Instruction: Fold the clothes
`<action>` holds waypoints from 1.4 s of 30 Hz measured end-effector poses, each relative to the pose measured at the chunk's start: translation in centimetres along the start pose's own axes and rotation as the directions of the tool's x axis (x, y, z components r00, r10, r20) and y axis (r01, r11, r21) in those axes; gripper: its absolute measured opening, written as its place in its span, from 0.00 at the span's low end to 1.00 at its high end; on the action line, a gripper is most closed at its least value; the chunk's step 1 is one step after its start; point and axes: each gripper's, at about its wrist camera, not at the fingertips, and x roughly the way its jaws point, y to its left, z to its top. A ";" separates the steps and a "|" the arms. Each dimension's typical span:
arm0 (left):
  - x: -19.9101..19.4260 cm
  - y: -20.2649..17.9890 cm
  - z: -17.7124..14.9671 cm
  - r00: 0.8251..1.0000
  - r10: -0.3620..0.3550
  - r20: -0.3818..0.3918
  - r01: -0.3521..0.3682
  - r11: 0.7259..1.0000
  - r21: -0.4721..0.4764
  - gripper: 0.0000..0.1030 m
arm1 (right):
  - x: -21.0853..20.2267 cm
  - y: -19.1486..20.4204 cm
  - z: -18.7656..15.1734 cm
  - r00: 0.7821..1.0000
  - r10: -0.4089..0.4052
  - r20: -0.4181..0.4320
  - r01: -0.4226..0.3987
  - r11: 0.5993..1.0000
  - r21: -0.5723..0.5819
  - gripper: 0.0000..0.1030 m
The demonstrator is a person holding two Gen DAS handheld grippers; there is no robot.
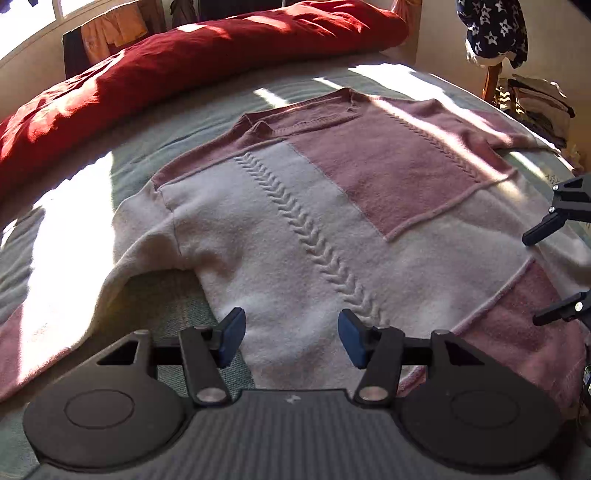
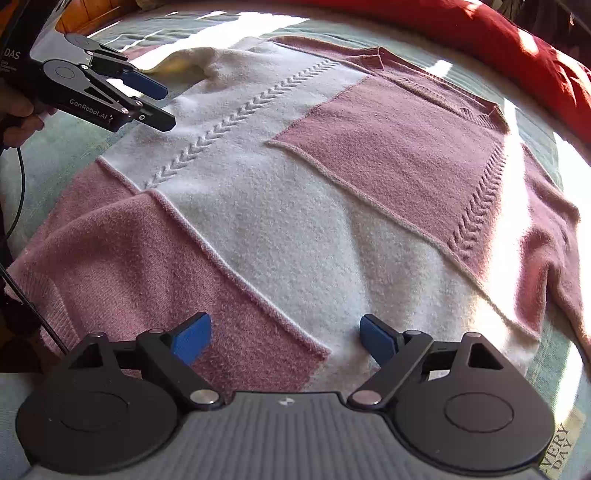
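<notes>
Hard sunlight from window (image 1: 55,11) upper left; blown-out glare patches, sharp shadows, fisheye edge bending.

The sweater (image 1: 280,221) is lying spread out flat on the bed, front side up, in pink and cream colour blocks with braided cable lines running down it. Sleeves are sticking out sideways, nothing's folded yet.

**Bed with sweater and red duvet**

The bed (image 1: 155,155), covered in a pale green spread, carries a pink-and-white knit sweater (image 1: 295,221) laid flat across its middle, neckline at the far side. A bunched red duvet (image 1: 184,62) lies along the far edge, sunlit in patches.
</notes>
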 end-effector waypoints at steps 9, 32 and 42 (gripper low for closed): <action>3.6 -2.2 -2.7 0.999 -0.031 -0.022 0.034 0.988 0.152 0.66 | 3.5 4.0 2.3 0.993 0.100 0.070 -0.089 0.985 -0.150 0.93; -4.7 -2.7 -5.8 0.989 -0.038 -0.141 0.041 0.999 0.016 0.59 | 3.0 3.8 -1.6 0.997 0.056 0.058 -0.044 0.980 -0.192 1.00; -0.6 -4.0 -6.3 0.977 -0.068 -0.202 0.091 0.991 0.103 0.64 | 0.9 7.5 0.3 0.981 0.108 0.160 -0.051 0.945 -0.324 1.00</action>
